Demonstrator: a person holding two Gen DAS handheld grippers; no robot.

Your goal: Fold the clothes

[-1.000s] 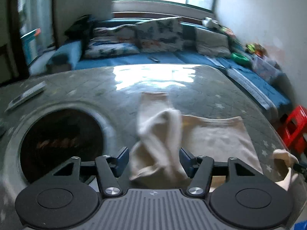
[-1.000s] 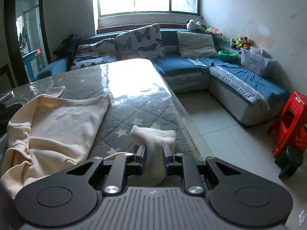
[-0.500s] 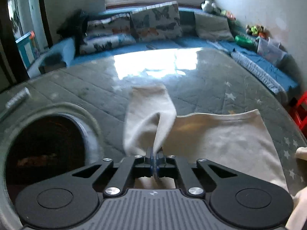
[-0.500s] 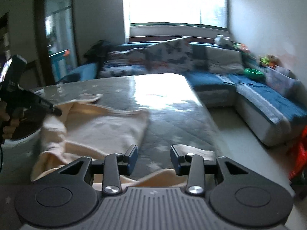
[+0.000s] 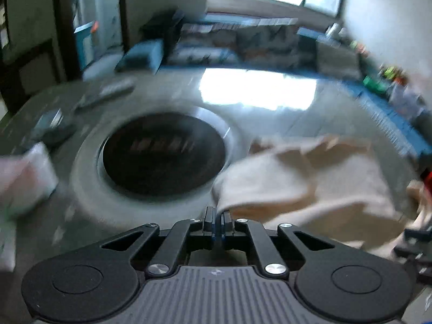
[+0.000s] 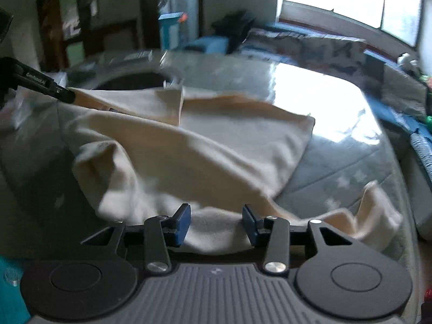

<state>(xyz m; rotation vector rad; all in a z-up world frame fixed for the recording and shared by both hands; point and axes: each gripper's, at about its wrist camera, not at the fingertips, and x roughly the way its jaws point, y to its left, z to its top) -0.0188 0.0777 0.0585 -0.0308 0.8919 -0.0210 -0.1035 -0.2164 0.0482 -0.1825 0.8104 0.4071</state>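
A cream garment (image 5: 310,183) lies crumpled on the grey starred table cover (image 6: 351,167). My left gripper (image 5: 218,213) pinches an edge of it; the jaws are almost together and just starting to open. In the right wrist view that gripper (image 6: 64,95) sits at the far left with the cloth (image 6: 216,140) stretched taut from its tip. My right gripper (image 6: 216,216) hovers at the garment's near edge. Its jaws are opening, and a fold of cloth lies loose between the pads without being pressed. A sleeve (image 6: 378,216) trails off to the right.
A round dark opening (image 5: 162,154) with a pale rim sits in the table left of the garment. A remote (image 5: 108,91) and a white pack (image 5: 24,178) lie at the left. A blue sofa (image 5: 243,48) with cushions runs behind.
The left gripper shut on the sleeve and dragged it left toward the round opening. The right gripper let go of the cuff, opened, and swung left over the garment's near edge.
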